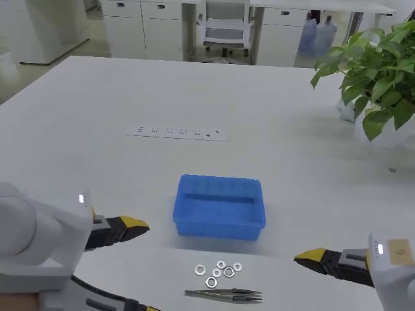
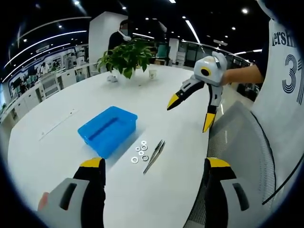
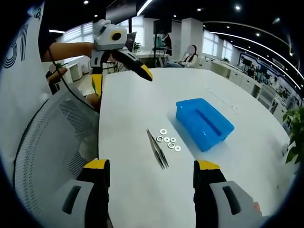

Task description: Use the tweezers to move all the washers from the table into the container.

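At front edge of white bench (image 1: 78,162), slim metal tweezers (image 1: 224,295) lie beside silver ring washers (image 1: 218,269); left gripper (image 2: 154,164) and right gripper (image 3: 151,165) flank them, jaws spread empty, likely poised for pickup.

A blue rectangular container (image 1: 219,207) sits open and empty on the table (image 1: 130,188). At its 6 o'clock, a loose cluster of small silver washers (image 1: 217,270) lies flat. Slim metal tweezers (image 1: 224,295) lie crosswise just beyond them, also at 6 o'clock.
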{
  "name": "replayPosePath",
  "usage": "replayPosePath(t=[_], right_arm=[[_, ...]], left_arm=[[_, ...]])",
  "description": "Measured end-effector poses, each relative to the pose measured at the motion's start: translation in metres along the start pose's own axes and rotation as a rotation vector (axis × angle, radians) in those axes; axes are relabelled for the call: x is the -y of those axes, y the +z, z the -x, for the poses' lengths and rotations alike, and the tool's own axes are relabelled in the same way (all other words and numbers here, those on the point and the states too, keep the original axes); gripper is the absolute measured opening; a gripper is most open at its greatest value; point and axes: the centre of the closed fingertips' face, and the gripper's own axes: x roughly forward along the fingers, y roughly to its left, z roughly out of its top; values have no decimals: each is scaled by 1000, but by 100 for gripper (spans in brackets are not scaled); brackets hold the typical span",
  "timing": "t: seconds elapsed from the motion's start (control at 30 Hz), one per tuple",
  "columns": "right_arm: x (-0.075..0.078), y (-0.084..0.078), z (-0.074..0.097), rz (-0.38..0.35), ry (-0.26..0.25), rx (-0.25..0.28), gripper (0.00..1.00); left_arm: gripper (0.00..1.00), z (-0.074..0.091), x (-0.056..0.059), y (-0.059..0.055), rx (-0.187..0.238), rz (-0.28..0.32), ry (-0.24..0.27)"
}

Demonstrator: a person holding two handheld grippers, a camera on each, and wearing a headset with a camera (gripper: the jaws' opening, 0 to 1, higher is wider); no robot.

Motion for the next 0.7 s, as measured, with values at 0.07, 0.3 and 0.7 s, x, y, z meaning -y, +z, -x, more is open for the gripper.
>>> replayPosePath(t=[0.07,0.3,0.7], right_arm=[[1,0,0,-2,-4,0,72],[2,-5,-1,6,-1,-20,72],[3,-4,1,15,-1,-15,75]], left_arm=[[91,-1,0,0,-1,-1,-1],[91,-2,1,-9,-18,6,-3],[91,-1,-3,-11,-15,31,10]])
